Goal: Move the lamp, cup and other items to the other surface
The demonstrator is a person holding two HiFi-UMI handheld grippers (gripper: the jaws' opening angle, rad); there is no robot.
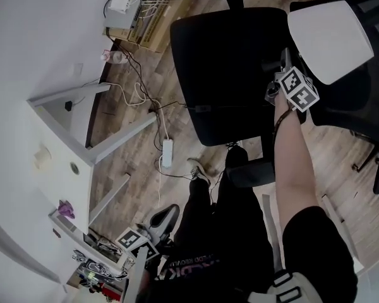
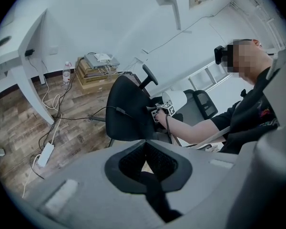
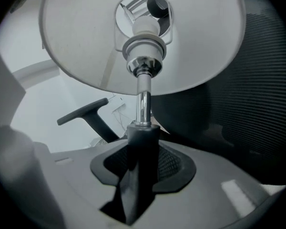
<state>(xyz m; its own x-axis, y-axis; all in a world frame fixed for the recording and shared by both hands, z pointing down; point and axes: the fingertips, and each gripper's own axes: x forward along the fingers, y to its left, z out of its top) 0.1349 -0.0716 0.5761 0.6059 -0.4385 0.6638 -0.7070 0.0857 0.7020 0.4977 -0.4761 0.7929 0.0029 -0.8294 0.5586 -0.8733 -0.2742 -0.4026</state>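
Note:
The lamp has a white shade (image 3: 143, 37) and a chrome stem (image 3: 143, 104) with a dark collar. My right gripper (image 3: 142, 140) is shut on that collar, and the shade spreads above the jaws. In the head view the right gripper (image 1: 284, 81) is held out over a black office chair (image 1: 230, 68), with the shade (image 1: 331, 36) just beyond its marker cube. My left gripper (image 2: 145, 159) is shut with nothing in it. It hangs low beside the person's leg (image 1: 153, 227). In the left gripper view the lamp shade (image 2: 176, 99) shows past the chair.
A white desk (image 1: 57, 169) runs along the left with a small pale roll (image 1: 42, 158) and a purple item (image 1: 66, 208) on it. A power strip (image 1: 167, 152) and cables lie on the wooden floor. A second dark chair (image 1: 360, 106) stands at right. Stacked boxes (image 1: 142, 17) sit at the back.

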